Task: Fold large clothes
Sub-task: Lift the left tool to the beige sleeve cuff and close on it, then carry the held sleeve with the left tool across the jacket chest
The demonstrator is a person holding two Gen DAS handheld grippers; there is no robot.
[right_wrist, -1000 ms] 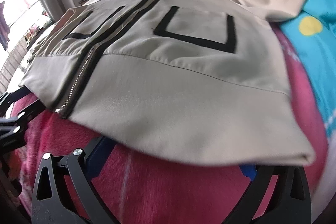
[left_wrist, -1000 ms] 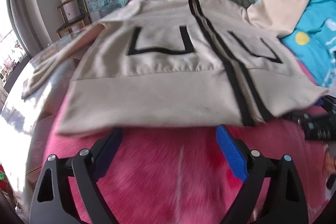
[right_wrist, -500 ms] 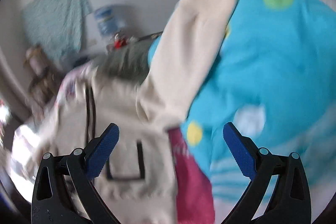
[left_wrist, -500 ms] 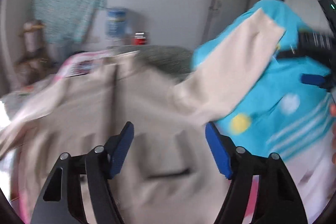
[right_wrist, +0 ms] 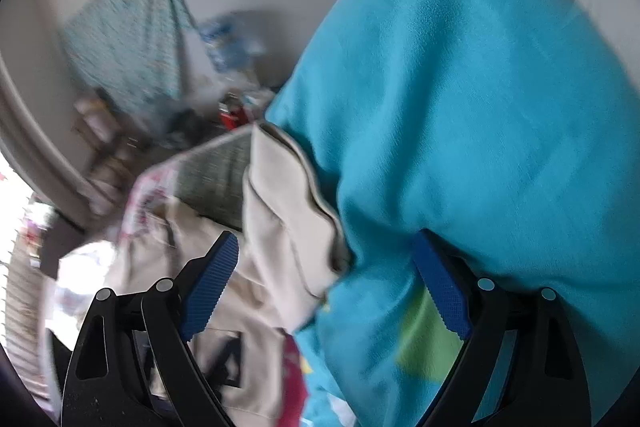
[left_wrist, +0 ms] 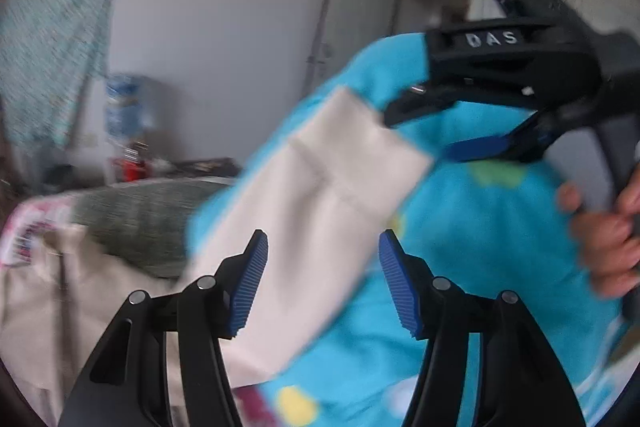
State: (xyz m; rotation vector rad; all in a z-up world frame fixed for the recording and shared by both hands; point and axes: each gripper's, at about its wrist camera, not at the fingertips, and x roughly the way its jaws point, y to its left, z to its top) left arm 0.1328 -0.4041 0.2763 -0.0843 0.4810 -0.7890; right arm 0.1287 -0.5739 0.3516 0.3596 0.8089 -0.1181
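**Cream jacket sleeve lying up over the blue blanket, both grippers open**

So the cream jacket (left_wrist: 48, 291) is spread out on the bed, and its sleeve (left_wrist: 320, 211) is the part in focus here. In the left wrist view the sleeve's long axis runs diagonally, from the jacket body at lower left up toward the upper right, with the cuff end pointing up and right. It rests on a big turquoise blanket (left_wrist: 500, 247) that has yellow and green dots on it. In the right wrist view the same sleeve (right_wrist: 288, 211) sits right against the left edge of the blanket mound (right_wrist: 480, 107), with a black-outlined pocket (right_wrist: 228, 359) on the jacket body lower down.

The left gripper (left_wrist: 324, 283) is spread wide, nothing between its blue pads, with the sleeve just past its fingers. The right gripper (right_wrist: 328, 291) is also released and wide open, empty; in the left view it hovers (left_wrist: 424, 131) right at the cuff, held by the person's hand (left_wrist: 600, 239). I can't tell if a finger touches the fabric, it's blurry.

Surface and room: there's a bit of pink fuzzy cover (right_wrist: 294, 379) showing under the jacket, and a grey-green knit blanket (left_wrist: 140, 207) further back. Plain pale wall, a teal patterned cloth (left_wrist: 48, 59) hanging on it, a water jug (left_wrist: 120, 107) beside that, and a grey door (left_wrist: 352, 39) on the right.
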